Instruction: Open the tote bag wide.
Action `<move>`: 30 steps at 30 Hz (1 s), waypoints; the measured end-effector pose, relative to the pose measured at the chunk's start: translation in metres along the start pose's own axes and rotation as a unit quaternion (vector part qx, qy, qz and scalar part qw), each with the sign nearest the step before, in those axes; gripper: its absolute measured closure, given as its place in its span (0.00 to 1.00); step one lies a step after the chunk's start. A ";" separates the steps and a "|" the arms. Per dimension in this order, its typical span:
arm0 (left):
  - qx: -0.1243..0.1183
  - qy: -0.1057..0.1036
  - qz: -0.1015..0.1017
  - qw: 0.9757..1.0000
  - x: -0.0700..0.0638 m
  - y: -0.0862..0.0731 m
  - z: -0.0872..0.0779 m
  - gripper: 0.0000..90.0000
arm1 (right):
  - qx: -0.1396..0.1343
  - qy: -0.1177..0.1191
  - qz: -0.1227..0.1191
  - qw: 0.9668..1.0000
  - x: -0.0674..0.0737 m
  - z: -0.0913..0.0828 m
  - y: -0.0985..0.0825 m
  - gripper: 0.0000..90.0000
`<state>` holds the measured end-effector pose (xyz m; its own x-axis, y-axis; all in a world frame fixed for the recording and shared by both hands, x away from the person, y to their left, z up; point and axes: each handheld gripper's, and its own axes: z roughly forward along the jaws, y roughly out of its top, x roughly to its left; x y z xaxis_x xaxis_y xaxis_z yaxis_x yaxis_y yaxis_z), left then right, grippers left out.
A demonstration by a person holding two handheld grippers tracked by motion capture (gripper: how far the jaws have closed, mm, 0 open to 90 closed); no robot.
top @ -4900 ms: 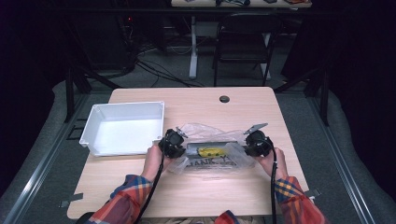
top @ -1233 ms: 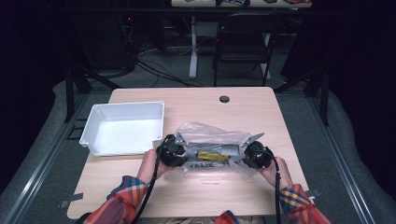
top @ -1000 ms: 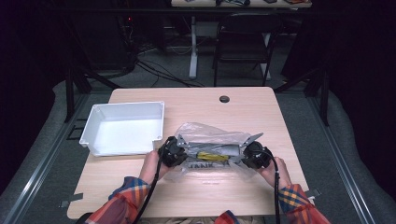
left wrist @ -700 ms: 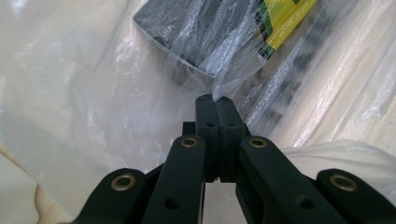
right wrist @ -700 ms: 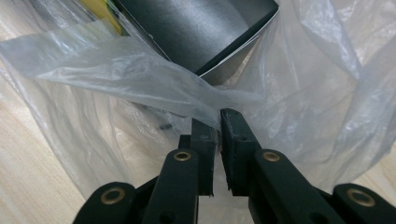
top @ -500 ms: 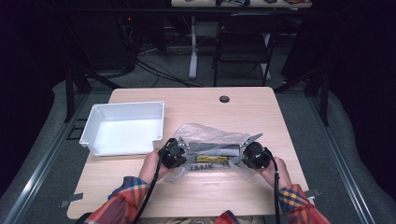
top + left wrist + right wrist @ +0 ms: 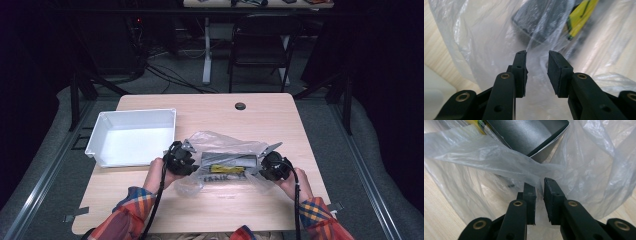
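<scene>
A clear plastic bag point(image 7: 225, 145) lies on the wooden table with a dark grey box point(image 7: 230, 161) bearing a yellow label inside it. My left gripper point(image 7: 191, 164) is at the bag's left end. In the left gripper view this gripper point(image 7: 537, 55) has just been opening: its pads stand apart, with loose film point(image 7: 499, 45) in front of them and nothing pressed. My right gripper point(image 7: 258, 172) is at the bag's right end. In the right gripper view its jaws point(image 7: 539, 182) are close together, and a gathered fold of film point(image 7: 499, 157) runs into them below the box point(image 7: 529, 132).
A white tray point(image 7: 96, 145) stands on the table to the left of the bag, close to my left hand. A small dark round hole point(image 7: 240, 106) is near the table's far edge. A chair and cables are on the floor beyond.
The bag's left end has slumped onto the table beside the left gripper. Both hands have barely moved.
</scene>
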<state>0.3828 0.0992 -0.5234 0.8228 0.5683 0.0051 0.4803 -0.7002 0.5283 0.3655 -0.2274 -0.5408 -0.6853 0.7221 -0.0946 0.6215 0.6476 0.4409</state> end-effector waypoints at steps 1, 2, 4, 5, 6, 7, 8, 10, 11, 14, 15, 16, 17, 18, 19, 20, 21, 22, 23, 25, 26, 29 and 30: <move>0.006 0.000 0.000 1.000 0.000 0.000 0.004 0.78 | -0.001 0.000 0.002 1.000 0.000 0.001 0.000 0.89; 0.009 0.003 0.002 1.000 0.001 0.000 0.008 0.79 | -0.010 0.003 0.010 1.000 0.001 0.003 -0.001 0.89; 0.012 0.005 0.006 1.000 0.000 0.000 0.013 0.85 | 0.001 0.000 0.001 1.000 0.000 0.003 0.000 0.90; 0.011 0.005 0.007 1.000 0.000 0.000 0.013 0.90 | 0.003 0.000 0.000 1.000 0.000 0.003 0.000 0.90; 0.009 0.004 0.008 1.000 0.000 0.000 0.013 0.94 | 0.003 0.001 0.001 1.000 0.000 0.004 0.000 0.91; 0.005 0.005 0.010 1.000 0.000 0.000 0.011 0.96 | 0.002 0.003 0.002 1.000 0.000 0.004 0.000 0.91; 0.002 0.004 0.009 1.000 0.000 0.000 0.009 0.98 | 0.005 0.000 0.001 1.000 0.000 0.004 -0.001 0.91; -0.006 0.005 0.005 1.000 0.002 -0.001 0.004 1.00 | 0.004 -0.002 0.003 1.000 0.000 0.005 -0.001 0.91; -0.007 0.006 0.003 1.000 0.003 -0.001 0.003 1.00 | 0.000 0.000 0.006 1.000 0.000 0.006 -0.001 0.91; -0.011 0.014 -0.003 1.000 0.005 -0.002 0.003 1.00 | 0.005 -0.002 0.002 1.000 0.000 0.006 -0.001 0.91; -0.012 0.019 -0.004 1.000 0.005 -0.001 0.003 1.00 | 0.007 -0.003 0.000 1.000 0.000 0.006 -0.001 0.91; -0.016 0.026 -0.008 1.000 0.006 -0.001 0.003 1.00 | 0.006 -0.004 0.000 1.000 0.000 0.006 -0.001 0.91; -0.020 0.031 -0.011 0.999 0.006 -0.001 0.002 1.00 | 0.007 -0.002 0.001 1.000 0.000 0.006 -0.001 0.91; -0.025 0.038 -0.015 0.999 0.007 0.000 0.001 1.00 | 0.007 -0.005 0.000 1.000 0.000 0.006 -0.001 0.91; -0.031 0.050 -0.019 0.998 0.008 0.001 0.001 1.00 | 0.009 -0.004 -0.001 1.000 0.000 0.006 0.000 0.91; -0.035 0.053 -0.024 0.998 0.009 0.002 0.000 1.00 | 0.010 -0.004 -0.002 1.000 0.000 0.006 0.000 0.91; -0.038 0.063 -0.029 0.997 0.010 0.004 0.001 1.00 | 0.010 -0.004 -0.002 1.000 0.000 0.006 0.000 0.91; -0.038 0.071 -0.032 0.996 0.011 0.005 0.002 1.00 | 0.006 -0.004 0.002 1.000 0.001 0.007 -0.001 0.92; -0.037 0.083 -0.034 0.995 0.011 0.006 0.004 1.00 | 0.006 -0.005 0.002 1.000 0.001 0.008 0.000 0.92; -0.033 0.093 -0.042 0.994 0.012 0.010 0.010 1.00 | 0.008 -0.004 0.001 1.000 0.000 0.008 0.000 0.92; -0.029 0.100 -0.043 0.994 0.013 0.012 0.015 1.00 | 0.008 -0.006 0.000 1.000 0.000 0.008 0.000 0.92; -0.016 0.111 -0.049 0.992 0.015 0.014 0.025 1.00 | 0.008 -0.006 0.001 1.000 0.000 0.009 0.000 0.92; -0.012 0.116 -0.052 0.992 0.015 0.014 0.030 1.00 | 0.010 -0.005 0.001 1.000 0.000 0.008 0.000 0.92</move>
<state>0.4109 0.0853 -0.5412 0.6765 0.7224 0.1430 0.5493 -0.6243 0.5554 0.3688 -0.2260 -0.5484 -0.6805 0.7254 -0.1034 0.6297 0.6512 0.4236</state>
